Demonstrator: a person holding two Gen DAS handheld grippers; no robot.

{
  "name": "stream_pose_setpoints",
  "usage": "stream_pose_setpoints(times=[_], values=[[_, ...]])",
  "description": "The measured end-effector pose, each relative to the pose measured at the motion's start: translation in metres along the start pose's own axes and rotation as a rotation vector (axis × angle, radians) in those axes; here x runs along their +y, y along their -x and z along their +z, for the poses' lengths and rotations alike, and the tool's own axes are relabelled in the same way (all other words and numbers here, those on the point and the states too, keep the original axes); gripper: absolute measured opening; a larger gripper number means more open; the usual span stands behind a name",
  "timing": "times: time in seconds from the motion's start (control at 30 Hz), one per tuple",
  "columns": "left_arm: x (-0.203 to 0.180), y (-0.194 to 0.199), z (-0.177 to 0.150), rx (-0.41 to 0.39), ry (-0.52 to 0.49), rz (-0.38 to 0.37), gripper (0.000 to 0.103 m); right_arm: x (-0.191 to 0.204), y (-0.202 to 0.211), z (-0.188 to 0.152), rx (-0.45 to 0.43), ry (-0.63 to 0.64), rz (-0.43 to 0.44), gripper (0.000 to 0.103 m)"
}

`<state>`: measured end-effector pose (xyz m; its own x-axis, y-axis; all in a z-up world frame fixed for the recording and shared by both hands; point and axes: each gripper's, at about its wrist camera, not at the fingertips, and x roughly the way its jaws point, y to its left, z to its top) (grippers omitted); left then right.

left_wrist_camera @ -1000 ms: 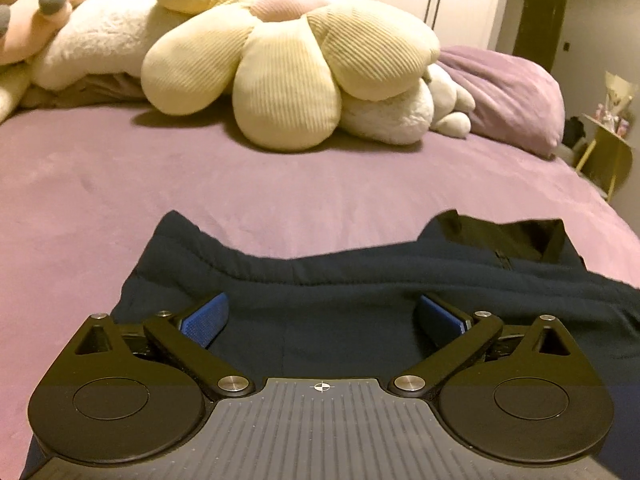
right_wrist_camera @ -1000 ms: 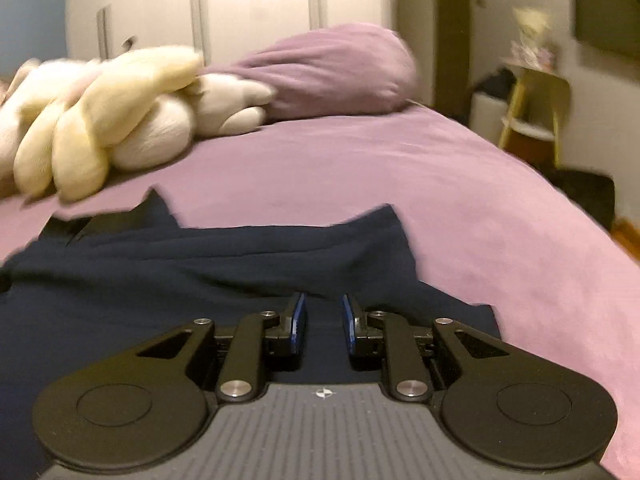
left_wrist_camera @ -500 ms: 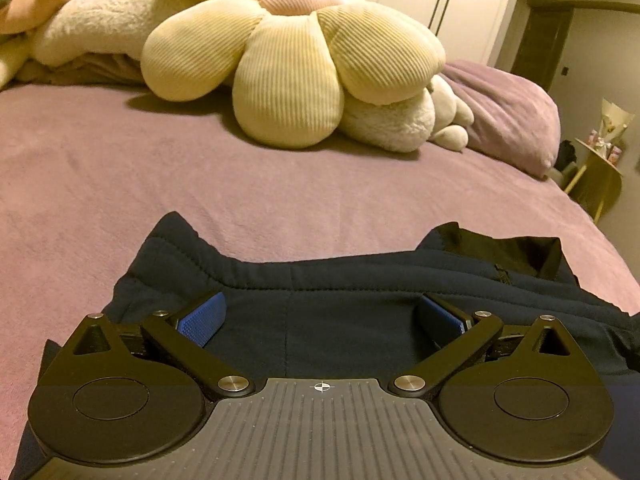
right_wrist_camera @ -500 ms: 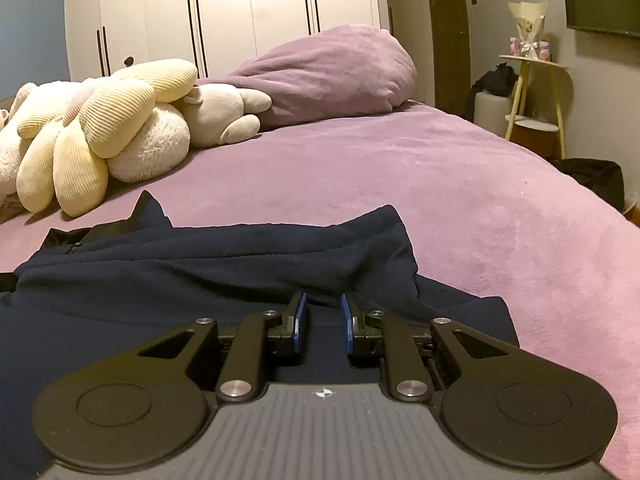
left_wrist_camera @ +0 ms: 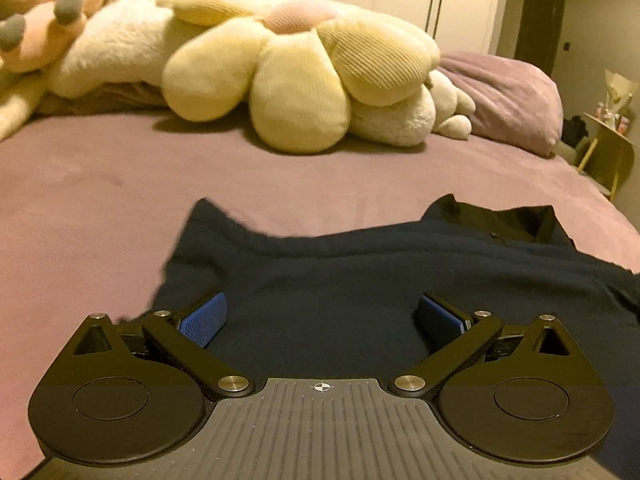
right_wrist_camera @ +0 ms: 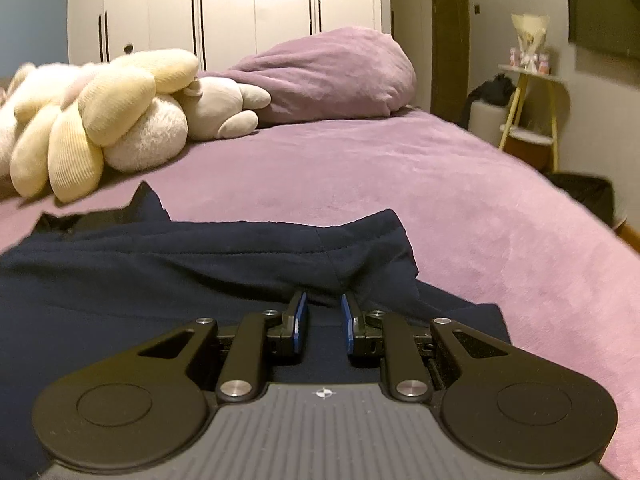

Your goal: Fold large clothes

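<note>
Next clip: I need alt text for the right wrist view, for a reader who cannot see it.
A hand-held gripper, jaws narrowly apart with nothing visibly pinched, points over a dark navy garment lying on a purple bedspread. Behind lie a cream flower-shaped cushion, plush toys, a purple pillow and white wardrobe doors.

A navy garment [left_wrist_camera: 360,280] lies on a mauve bedspread [left_wrist_camera: 120,184], near a cream, pink-centred ribbed flower cushion [left_wrist_camera: 300,72].
</note>
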<state>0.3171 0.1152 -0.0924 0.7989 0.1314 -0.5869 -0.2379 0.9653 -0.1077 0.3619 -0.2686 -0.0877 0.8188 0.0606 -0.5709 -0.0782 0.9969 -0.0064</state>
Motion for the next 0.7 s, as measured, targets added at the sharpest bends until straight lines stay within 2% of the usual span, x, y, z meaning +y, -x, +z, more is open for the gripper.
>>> stream_pose_setpoints(times=[0.07, 0.13, 0.2, 0.23, 0.3, 0.33, 0.37, 0.43, 0.57, 0.7], values=[[0.008, 0.015, -0.004, -0.002, 0.017, -0.003, 0.103, 0.010, 0.003, 0.000, -0.001, 0.052, -0.045, 0.022], [0.014, 0.034, -0.006, 0.005, 0.013, 0.053, 0.103, 0.014, 0.006, 0.001, 0.002, 0.076, -0.090, 0.029], [0.026, 0.054, -0.013, 0.037, 0.030, 0.091, 0.103, 0.013, 0.011, 0.004, 0.019, 0.071, -0.096, 0.030], [0.037, 0.066, -0.019, 0.066, 0.064, 0.075, 0.103, 0.012, 0.016, 0.005, 0.029, 0.065, -0.098, 0.033], [0.064, 0.091, -0.039, 0.128, 0.166, -0.002, 0.103, 0.009, 0.032, 0.005, 0.053, 0.049, -0.106, 0.041], [0.077, 0.104, -0.051, 0.151, 0.223, -0.030, 0.103, 0.006, 0.046, 0.003, 0.055, 0.039, -0.104, 0.049], [0.087, 0.116, -0.063, 0.166, 0.268, -0.054, 0.103, 0.001, 0.065, -0.003, 0.037, 0.018, -0.100, 0.058], [0.102, 0.136, -0.081, 0.184, 0.335, -0.093, 0.103, -0.011, 0.112, -0.023, 0.014, -0.040, -0.075, 0.064], [0.117, 0.156, -0.095, 0.197, 0.423, -0.163, 0.103, -0.023, 0.188, -0.072, 0.022, -0.061, -0.057, 0.064], [0.119, 0.153, -0.089, 0.183, 0.473, -0.251, 0.103, -0.030, 0.223, -0.088, 0.073, -0.096, -0.036, 0.063]])
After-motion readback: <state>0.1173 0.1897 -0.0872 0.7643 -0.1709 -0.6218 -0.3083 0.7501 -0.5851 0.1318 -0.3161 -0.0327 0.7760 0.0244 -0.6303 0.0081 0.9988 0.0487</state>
